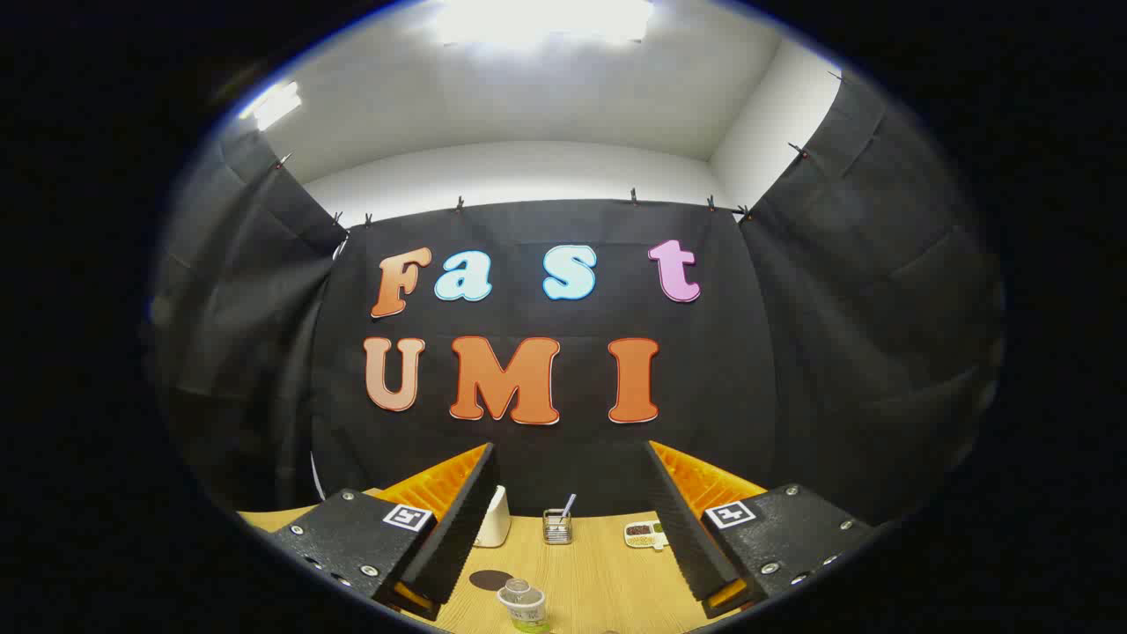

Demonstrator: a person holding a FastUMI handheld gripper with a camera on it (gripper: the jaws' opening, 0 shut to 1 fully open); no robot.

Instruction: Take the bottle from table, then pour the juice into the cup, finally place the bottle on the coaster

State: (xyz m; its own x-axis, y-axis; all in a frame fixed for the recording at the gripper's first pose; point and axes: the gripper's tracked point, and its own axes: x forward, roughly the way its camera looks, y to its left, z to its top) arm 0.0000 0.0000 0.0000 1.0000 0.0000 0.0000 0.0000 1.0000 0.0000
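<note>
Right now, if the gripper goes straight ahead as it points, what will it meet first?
Probably the small glass holder far down the table, between the open fingers. The bottle sits nearer but low, so the gripper may pass over it; depth is unclear.

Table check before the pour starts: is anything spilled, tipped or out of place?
Nothing stands out. The bottle stands upright between the open gripper's fingers, beside the dark coaster. Beyond them a white cup, a glass and a small tray sit upright on the dry table.
</note>
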